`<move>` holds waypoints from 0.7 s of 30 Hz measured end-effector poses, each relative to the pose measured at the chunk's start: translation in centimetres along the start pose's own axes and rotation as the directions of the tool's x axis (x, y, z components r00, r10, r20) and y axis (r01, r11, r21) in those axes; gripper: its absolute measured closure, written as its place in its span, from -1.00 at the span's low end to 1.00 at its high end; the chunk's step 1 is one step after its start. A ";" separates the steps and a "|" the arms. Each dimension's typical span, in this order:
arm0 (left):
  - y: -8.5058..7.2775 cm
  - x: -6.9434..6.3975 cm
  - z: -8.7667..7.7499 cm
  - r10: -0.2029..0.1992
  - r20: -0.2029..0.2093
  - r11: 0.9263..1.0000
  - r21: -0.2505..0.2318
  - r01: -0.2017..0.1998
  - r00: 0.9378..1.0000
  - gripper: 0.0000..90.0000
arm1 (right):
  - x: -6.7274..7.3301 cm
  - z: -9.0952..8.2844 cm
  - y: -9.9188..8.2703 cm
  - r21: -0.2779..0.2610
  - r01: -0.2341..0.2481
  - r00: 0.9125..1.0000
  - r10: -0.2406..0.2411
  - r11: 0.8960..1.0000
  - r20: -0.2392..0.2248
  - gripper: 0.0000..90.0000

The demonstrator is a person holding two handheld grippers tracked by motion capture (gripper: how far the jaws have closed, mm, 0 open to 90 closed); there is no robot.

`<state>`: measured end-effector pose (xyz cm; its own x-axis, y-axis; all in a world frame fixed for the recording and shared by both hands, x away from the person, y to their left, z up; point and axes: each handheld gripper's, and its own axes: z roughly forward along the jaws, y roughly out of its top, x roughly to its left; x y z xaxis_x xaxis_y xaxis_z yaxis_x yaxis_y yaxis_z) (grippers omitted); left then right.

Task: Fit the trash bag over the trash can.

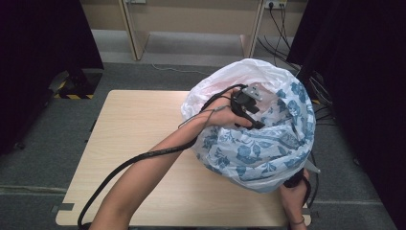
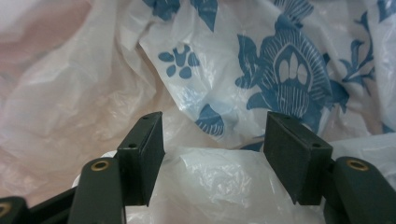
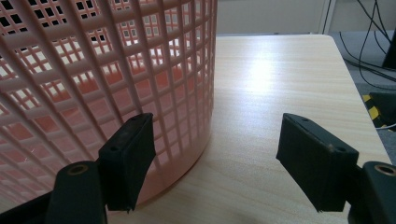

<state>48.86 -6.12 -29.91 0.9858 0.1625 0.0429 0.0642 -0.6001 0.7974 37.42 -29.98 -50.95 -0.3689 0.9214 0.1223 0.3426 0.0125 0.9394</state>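
A white plastic bag (image 1: 258,143) printed with blue flowers lines a pink lattice basket (image 3: 93,84) on the right half of the wooden table (image 1: 139,124). My left gripper (image 1: 256,123) reaches down into the bag's mouth. In the left gripper view its jaws (image 2: 215,130) stand open, with a puffed fold of white bag plastic (image 2: 215,182) low between them, untouched by the pads. My right gripper (image 3: 215,135) is open low beside the basket's wall, its left pad close to the lattice. From above, the right hand (image 1: 294,196) sits under the bag's overhang at the table's front right corner.
The table's right edge (image 3: 355,79) runs close behind the basket. Cables (image 1: 321,103) lie on the floor to the right. Black curtains (image 1: 43,57) hang on both sides, and a light wooden desk frame (image 1: 191,28) stands at the back. The left gripper's cable (image 1: 124,167) trails across the table.
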 end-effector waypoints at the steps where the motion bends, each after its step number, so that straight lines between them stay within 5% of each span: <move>1: 0.0 0.0 0.0 0.000 0.000 1.000 0.000 0.000 1.000 -0.17 | 0.0 0.0 0.0 0.000 0.000 1.000 0.000 1.000 0.000 -0.38; 11: 1.2 0.8 -2.4 -0.066 -0.040 0.988 -0.143 0.059 0.997 -0.23 | 0.0 0.0 0.0 0.000 0.000 1.000 0.000 1.000 0.000 -0.38; 21: 2.0 1.4 -4.4 -0.111 -0.068 0.971 -0.219 0.094 0.991 -0.29 | 0.0 0.0 0.0 0.001 -0.001 1.000 0.001 1.000 0.002 -0.38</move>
<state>49.72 -3.63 -25.64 0.9597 0.2810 -0.0054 0.1211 -0.3959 0.9103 37.42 -29.96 -50.95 -0.3673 0.9220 0.1225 0.3436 0.0121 0.9391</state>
